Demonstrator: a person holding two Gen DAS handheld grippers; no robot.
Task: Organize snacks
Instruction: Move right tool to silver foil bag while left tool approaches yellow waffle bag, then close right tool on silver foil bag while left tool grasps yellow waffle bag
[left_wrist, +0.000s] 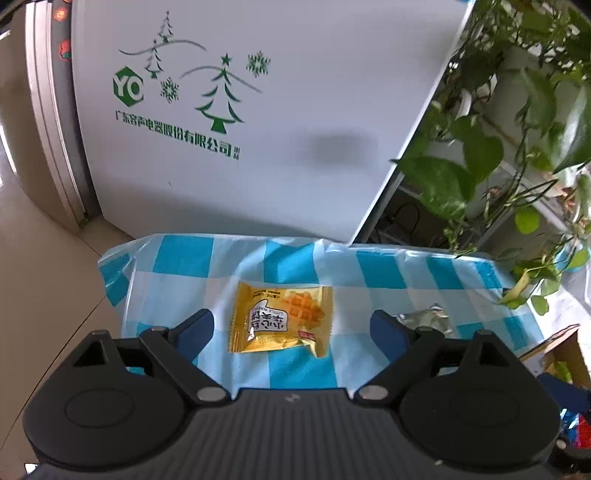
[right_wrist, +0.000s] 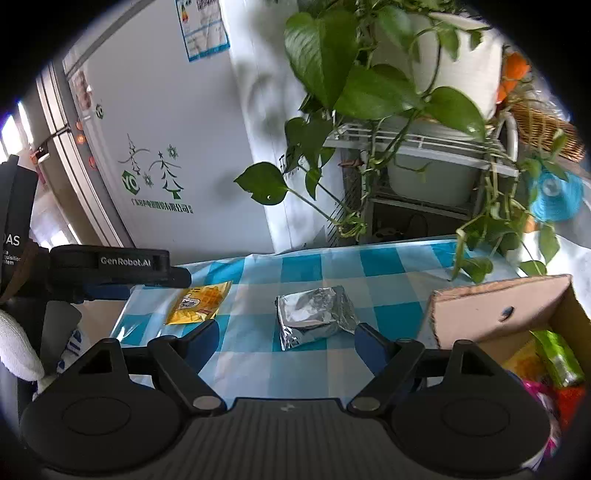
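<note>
Looks like a lived-in home, likely a kitchen or dining corner. Shown by a tall white fridge (left_wrist: 240, 122) with green Christmas-tree stickers and an energy label on its side, standing on a tiled floor (left_wrist: 40, 280). Also by a small table under a blue-and-white checked plastic tablecloth (right_wrist: 332, 266), set close against the fridge. Beside it, a white metal rack (right_wrist: 424, 147) carrying trailing potted plants (right_wrist: 369, 85) and a wicker basket (right_wrist: 546, 129). At the table's edge, a worn cardboard box (right_wrist: 491, 314) with bright snack packets inside.
</note>
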